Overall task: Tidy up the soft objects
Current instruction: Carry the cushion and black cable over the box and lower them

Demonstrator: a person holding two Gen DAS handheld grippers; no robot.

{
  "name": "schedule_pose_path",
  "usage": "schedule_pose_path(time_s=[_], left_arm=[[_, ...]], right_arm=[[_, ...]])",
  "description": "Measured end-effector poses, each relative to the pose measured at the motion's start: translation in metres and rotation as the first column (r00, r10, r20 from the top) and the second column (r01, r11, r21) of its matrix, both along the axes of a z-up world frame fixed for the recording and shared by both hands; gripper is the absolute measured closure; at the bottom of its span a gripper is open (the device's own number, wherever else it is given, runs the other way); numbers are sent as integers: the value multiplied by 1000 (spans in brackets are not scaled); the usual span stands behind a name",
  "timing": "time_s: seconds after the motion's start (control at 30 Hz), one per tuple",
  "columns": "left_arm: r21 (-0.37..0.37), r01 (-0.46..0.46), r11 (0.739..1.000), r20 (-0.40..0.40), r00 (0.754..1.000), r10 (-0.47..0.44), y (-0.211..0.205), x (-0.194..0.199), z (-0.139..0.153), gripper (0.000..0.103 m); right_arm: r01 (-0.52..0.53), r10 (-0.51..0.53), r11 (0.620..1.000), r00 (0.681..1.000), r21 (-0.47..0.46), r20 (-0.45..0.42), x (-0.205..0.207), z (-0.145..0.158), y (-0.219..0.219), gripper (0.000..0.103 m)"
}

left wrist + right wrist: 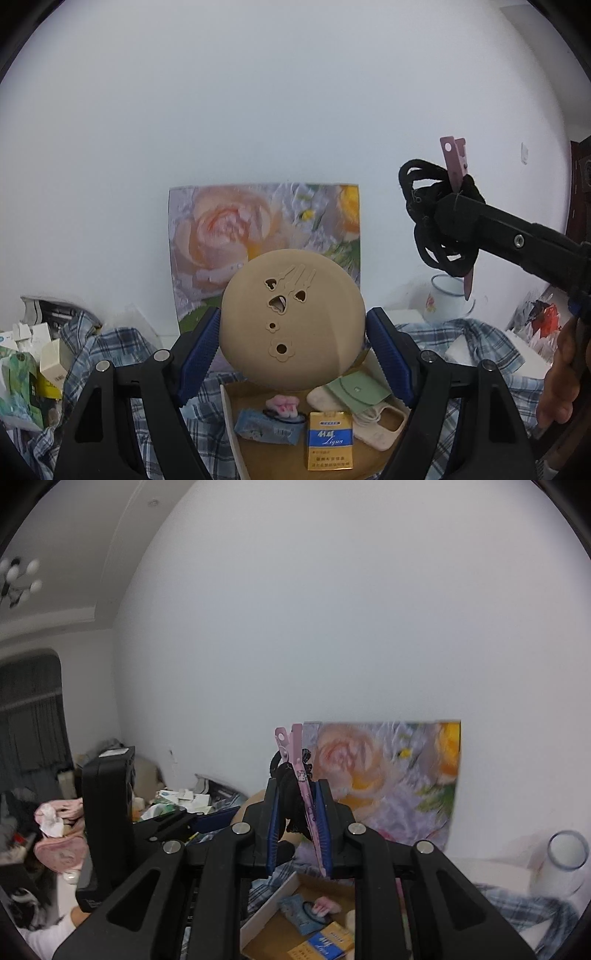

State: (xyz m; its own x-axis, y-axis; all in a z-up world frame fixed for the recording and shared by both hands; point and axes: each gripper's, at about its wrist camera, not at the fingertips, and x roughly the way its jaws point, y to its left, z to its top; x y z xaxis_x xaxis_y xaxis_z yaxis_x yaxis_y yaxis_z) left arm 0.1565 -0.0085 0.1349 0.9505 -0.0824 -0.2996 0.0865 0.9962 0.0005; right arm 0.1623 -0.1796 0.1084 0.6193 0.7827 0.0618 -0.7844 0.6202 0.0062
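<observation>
While the left gripper [291, 354] clamps one tan round lid [291, 317] at lower centre, the right gripper [299, 827] is closed on one pink hair clip [306, 794] and one bundle of black hair ties [432, 221]. Below lies one cardboard box [231, 417] holding one cigarette pack [328, 445], one tissue packet [266, 428] and two phone cases [380, 424].

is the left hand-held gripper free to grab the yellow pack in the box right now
Probably not: the left hand-held gripper already holds a tan disc between its pads, hanging right over the yellow pack in the box.
</observation>
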Motion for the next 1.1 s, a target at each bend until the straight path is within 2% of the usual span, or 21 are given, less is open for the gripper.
schedule_pose_path(time_s=[0.3,0.37,0.5,0.67,1.1], left_arm=[[2,2,1000,-88,996,-2,2,24,-30,22],[-6,6,1000,-110,994,-6,4,30,-37,22],[-9,0,1000,-155,988,-1,7,41,-54,22],[-7,-10,1000,-210,978,8,9,54,-79,22],[2,-15,1000,-317,948,15,10,76,-122,22]], right_arm=[[11,-19,998,992,-61,-122,45,-21,21,86],[-32,25,999,986,-42,-164,53,-27,23,86],[-17,1,997,979,-77,-204,67,-39,34,86],[-43,18,996,957,-79,-289,89,-58,43,86],[-24,-34,989,922,-143,-386,117,-91,54,86]])
